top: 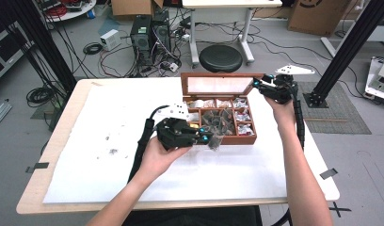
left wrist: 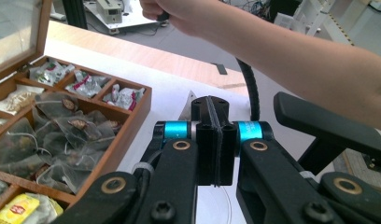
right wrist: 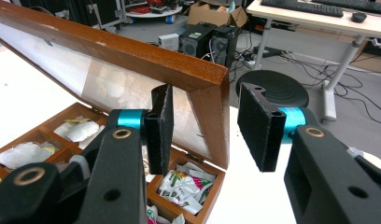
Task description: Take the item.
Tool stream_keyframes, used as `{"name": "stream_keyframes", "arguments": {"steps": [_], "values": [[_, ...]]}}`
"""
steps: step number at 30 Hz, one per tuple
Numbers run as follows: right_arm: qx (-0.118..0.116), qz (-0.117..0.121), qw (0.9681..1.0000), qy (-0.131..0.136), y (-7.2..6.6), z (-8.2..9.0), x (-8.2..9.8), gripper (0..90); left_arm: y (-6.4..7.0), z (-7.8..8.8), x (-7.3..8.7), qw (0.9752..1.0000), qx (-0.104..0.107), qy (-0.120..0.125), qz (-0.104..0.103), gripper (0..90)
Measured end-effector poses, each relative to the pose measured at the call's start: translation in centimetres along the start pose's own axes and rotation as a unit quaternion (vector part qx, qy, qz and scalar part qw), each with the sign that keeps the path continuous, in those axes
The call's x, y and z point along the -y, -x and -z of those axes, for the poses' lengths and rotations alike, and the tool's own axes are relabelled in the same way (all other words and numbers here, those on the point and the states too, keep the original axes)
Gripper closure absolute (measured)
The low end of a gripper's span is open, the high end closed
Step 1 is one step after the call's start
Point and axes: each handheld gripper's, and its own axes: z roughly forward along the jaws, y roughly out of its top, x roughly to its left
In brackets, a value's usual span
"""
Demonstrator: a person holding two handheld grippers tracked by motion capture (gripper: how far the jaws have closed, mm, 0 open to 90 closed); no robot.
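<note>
Brown wood frames the tea box (top: pixel 246 139), which sits open on the white cloth (top: pixel 110 141) covering the table (top: pixel 53 141), its glass-paned lid (top: pixel 217 84) standing up at the far side. The right hand-held gripper (top: pixel 257 84) is at the lid's right-hand corner. In the right gripper view its jaws straddle the lid's wooden edge (right wrist: pixel 212 112), the left pad against the glass side and the right pad standing off the outer face, so it is not clamped. Judging by this, it is there to keep the lid propped while the other hand works in the box.

The left hand-held gripper (top: pixel 210 139) hovers at the box's near left corner, jaws pressed together. A tea bag (top: pixel 214 142) hangs at its tips in the high view, and a pale corner pokes up behind the closed pads (left wrist: pixel 188 105) in the left gripper view, so it appears to be pinching a tea bag just outside the box's front wall. The middle compartment (top: pixel 218 122), heaped with more dark mesh bags (left wrist: pixel 48 140), lies just beyond the tips; the sachets (left wrist: pixel 86 84) in the right-hand compartments are farther off.
</note>
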Motion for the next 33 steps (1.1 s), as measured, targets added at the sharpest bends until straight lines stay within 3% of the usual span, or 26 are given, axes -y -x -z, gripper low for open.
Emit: {"name": "stream_keyframes", "arguments": {"steps": [11,33], "values": [[0.0,-0.003,1.0,0.003,0.0,0.0,0.1,57.1,0.3,-0.2,2.5,0.9999,0.001,-0.015,0.003,89.4],[0.002,0.001,1.0,0.001,-0.1,0.1,0.1,57.0,-0.2,-1.5,5.0,0.9989,-0.003,-0.044,0.014,89.4]]}}
